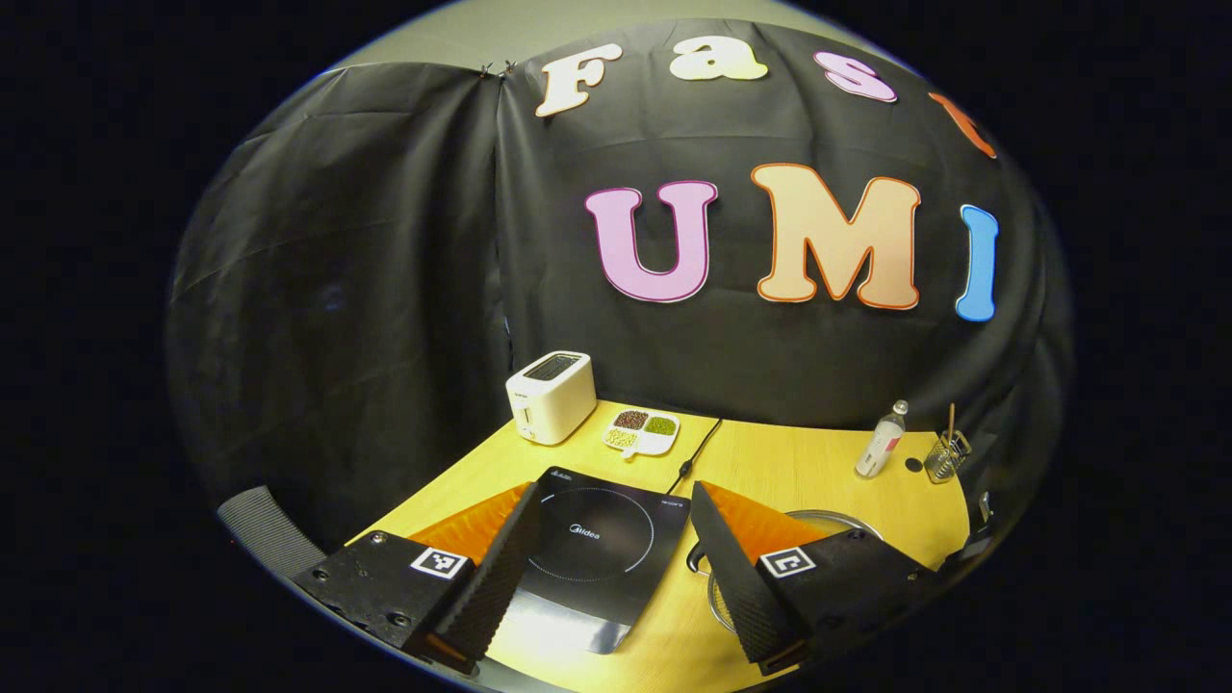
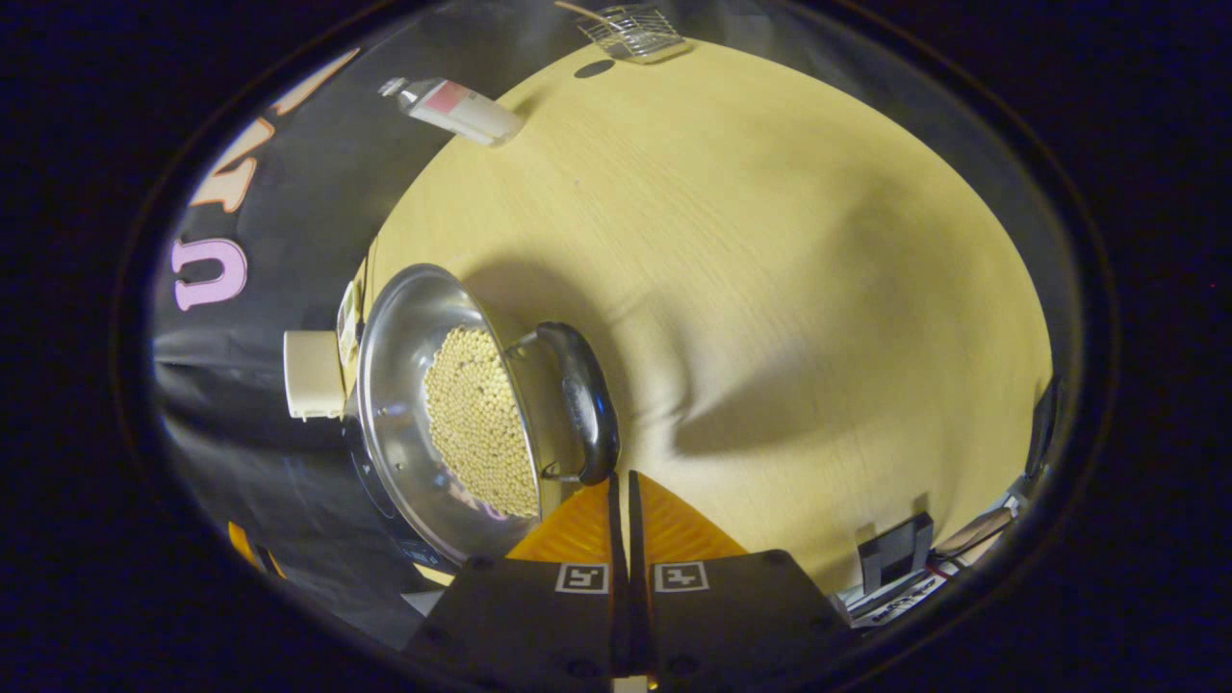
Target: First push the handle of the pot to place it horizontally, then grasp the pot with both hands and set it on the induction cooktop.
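Shiny round steel pot (image 2: 423,404) on the pale yellow wooden surface (image 2: 770,269), filled across the bottom with small pale round beans (image 2: 476,423). Black curved handle (image 2: 582,399) on wire brackets at the pot's 3 o'clock side in the right gripper view, running roughly 12 to 6 o'clock. Right gripper (image 2: 621,491) just below that handle at 6 o'clock, fingers (image 2: 577,525) drawn together with a thin slit between them, tips close to the handle's lower end; contact cannot be told. Pot rim also peeking out behind a finger in the left gripper view.

Black glass induction cooktop (image 1: 592,549) flat on the surface, just beside the pot toward 9 o'clock in the left gripper view, its black cord (image 1: 701,448) trailing off toward 12 o'clock. Left gripper (image 1: 616,553) above the cooktop, fingers (image 1: 500,568) spread wide apart, holding nothing.

Farther back, at 11 o'clock from the cooktop, a cream boxy toaster (image 1: 551,395); beside it a white divided dish (image 1: 642,431) of assorted beans. At 2 o'clock, a clear plastic bottle (image 1: 883,441) and a small wire basket (image 1: 947,456). Black draped cloth wall (image 1: 366,289) behind.
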`<act>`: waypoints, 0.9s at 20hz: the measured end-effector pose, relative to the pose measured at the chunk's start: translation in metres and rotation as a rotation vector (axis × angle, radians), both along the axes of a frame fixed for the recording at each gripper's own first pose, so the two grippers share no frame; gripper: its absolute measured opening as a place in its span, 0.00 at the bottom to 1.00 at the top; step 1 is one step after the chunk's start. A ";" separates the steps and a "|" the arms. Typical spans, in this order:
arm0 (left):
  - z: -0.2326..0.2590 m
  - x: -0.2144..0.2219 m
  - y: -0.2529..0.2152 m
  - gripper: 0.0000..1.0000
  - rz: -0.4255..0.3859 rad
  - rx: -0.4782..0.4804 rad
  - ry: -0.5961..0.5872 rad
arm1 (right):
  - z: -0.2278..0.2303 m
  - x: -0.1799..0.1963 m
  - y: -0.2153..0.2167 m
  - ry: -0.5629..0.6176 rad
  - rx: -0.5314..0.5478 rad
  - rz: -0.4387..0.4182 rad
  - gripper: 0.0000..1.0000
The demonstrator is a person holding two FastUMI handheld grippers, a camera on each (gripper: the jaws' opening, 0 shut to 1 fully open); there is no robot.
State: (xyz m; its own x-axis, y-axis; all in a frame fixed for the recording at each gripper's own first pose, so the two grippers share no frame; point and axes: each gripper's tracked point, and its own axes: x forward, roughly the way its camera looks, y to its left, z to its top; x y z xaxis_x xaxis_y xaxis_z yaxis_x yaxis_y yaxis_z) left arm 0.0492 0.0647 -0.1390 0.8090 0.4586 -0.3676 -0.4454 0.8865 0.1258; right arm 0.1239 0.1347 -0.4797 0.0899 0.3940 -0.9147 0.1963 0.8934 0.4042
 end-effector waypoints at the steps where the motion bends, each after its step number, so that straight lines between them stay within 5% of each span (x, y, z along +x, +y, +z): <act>1: -0.003 0.002 0.000 0.95 0.000 -0.003 0.008 | -0.001 0.004 0.001 0.004 0.001 -0.004 0.03; 18: -0.045 0.006 -0.005 0.95 0.001 -0.073 0.081 | -0.008 0.035 0.005 -0.024 -0.011 -0.006 0.03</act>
